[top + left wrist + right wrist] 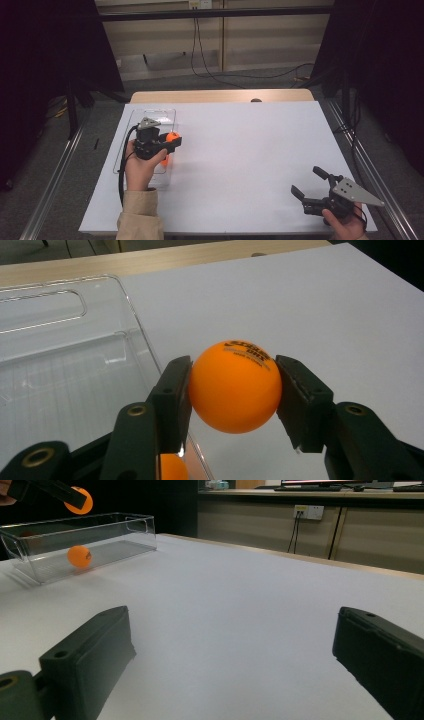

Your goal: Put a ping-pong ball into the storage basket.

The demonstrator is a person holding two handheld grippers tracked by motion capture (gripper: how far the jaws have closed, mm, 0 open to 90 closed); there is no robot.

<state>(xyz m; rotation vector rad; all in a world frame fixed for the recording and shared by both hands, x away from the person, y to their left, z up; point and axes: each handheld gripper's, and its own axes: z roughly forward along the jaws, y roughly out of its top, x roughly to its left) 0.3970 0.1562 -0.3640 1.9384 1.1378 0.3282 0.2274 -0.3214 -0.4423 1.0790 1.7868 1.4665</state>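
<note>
Ball in hand: we see the left gripper [169, 141] with its jaws clamped on a glossy orange table-tennis ball with black print [234, 386], held in the air at the right-hand long wall of the clear, oblong plastic bin [75, 345].
Ball already placed: a second orange ball [79, 556] lies on the bin's floor, so we judge one ball delivered.
Bin's place: it stands on the left part of the white sheet-covered surface [250, 150], well apart from the right gripper [311, 189].
Right gripper: its jaws stand wide apart with nothing between them, low over the surface near the front right corner.
What is left: we judge the held ball must yet go over the wall and be let go inside the bin.
Further balls: we find none lying loose on the sheet.
Hard to make out: the black print on the held ball is too small for us to read.
Cut off: the second ball shows as an orange sliver at the bottom edge of the left gripper view.
Unclear: the bin's clear walls barely show from above, so we cannot tell whether the held ball is inside or outside the rim.
</note>
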